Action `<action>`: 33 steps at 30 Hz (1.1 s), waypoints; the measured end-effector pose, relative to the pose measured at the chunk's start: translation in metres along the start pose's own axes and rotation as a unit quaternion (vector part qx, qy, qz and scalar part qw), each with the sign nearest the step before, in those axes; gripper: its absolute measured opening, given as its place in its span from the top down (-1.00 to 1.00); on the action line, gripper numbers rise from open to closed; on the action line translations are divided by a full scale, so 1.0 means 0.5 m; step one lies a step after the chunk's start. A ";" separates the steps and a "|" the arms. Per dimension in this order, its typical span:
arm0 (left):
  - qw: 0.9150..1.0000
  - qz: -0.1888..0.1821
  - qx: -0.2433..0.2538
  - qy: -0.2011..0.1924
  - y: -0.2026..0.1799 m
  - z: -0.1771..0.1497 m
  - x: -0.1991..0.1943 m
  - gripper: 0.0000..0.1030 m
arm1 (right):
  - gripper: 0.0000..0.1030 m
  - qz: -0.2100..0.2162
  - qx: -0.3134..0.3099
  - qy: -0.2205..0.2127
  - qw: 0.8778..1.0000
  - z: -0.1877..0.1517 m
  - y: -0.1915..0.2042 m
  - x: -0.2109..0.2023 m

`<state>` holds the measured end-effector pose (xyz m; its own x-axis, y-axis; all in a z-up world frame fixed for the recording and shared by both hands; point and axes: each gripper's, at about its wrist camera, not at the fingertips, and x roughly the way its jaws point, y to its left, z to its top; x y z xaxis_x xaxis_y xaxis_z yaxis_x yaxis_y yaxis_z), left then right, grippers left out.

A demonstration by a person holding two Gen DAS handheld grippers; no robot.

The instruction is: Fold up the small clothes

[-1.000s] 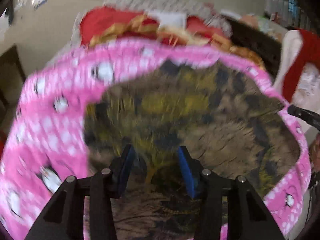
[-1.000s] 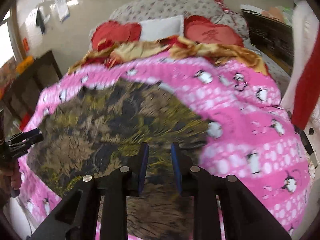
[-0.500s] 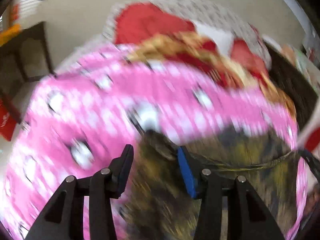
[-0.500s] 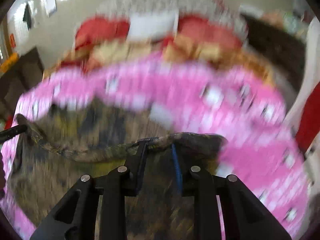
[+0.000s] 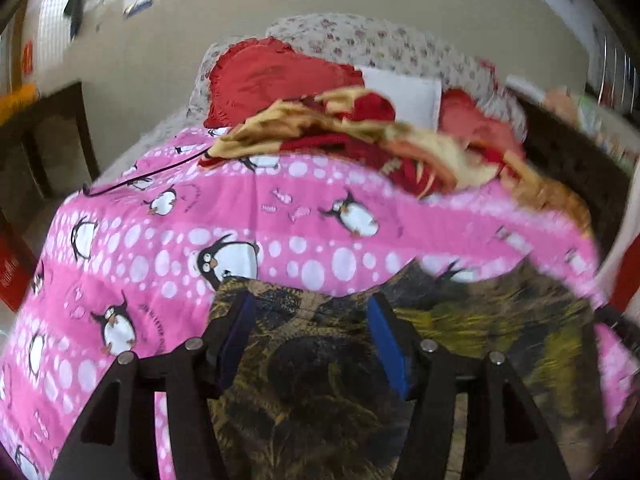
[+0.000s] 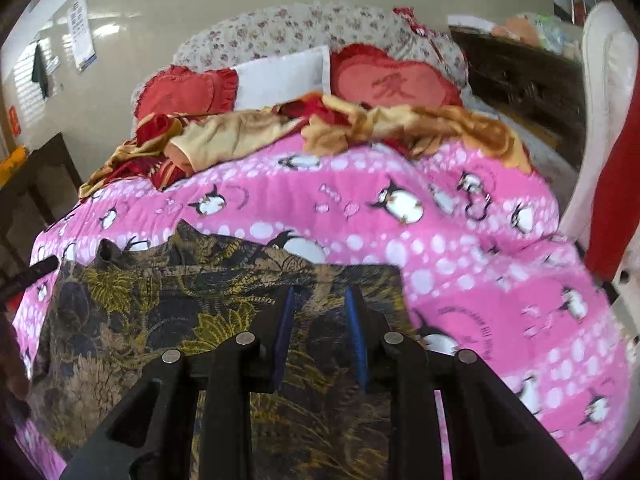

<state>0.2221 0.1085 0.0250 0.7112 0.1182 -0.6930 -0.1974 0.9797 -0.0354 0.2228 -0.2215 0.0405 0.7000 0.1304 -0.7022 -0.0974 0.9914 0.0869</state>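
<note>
Basically, a dark floral garment (image 6: 160, 320) lay flat on the near part of a pink penguin quilt (image 6: 480, 248), spread over a bed. Its long axis ran side to side across the bed, parallel to the near edge; the far edge looked like a straight fold line, with a raised corner sticking up at the left end in the right wrist view. Which end was top or bottom I could not tell.

Left gripper (image 5: 312, 304) sat over the garment's left far corner, jaws fairly wide and opening; cloth showed between the blue pads (image 5: 384, 344), but they did not press on it. Right gripper (image 6: 318, 296) was over the garment's right part near the folded edge, jaws narrow; cloth lay under and between them, and whether any was pinched I could not tell.

Farther back, a red-and-gold blanket (image 6: 420, 124) lay crumpled across the quilt's far end. Red cushions (image 6: 392, 80) and a white pillow (image 6: 284, 76) leaned on a floral headboard (image 6: 304, 28).
</note>
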 end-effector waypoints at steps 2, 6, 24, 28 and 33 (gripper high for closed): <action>1.000 0.014 -0.006 0.017 0.005 -0.014 0.035 -0.19 | 0.58 -0.011 0.019 0.014 1.000 -0.006 -0.002 0.039; 0.996 -0.027 -0.075 0.036 0.063 -0.042 0.076 -0.33 | 0.39 -0.018 0.043 0.014 0.999 -0.026 -0.022 0.096; 0.997 -0.071 0.021 0.033 -0.101 -0.096 -0.102 -0.42 | 0.10 0.003 -0.025 0.017 1.000 -0.047 0.089 -0.055; 0.994 -0.064 0.052 0.072 -0.172 -0.169 -0.068 -0.42 | 0.10 -0.034 -0.058 0.040 0.997 -0.132 0.154 -0.045; 0.995 -0.043 0.074 0.042 -0.190 -0.208 -0.056 -0.57 | 0.02 -0.001 -0.015 0.024 1.000 -0.206 0.109 -0.014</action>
<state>0.1511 -0.0046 -0.0271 0.6609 0.0247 -0.7501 -0.0327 0.9995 0.0041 0.1398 -0.1692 -0.0224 0.6651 0.1269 -0.7359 -0.1182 0.9909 0.0640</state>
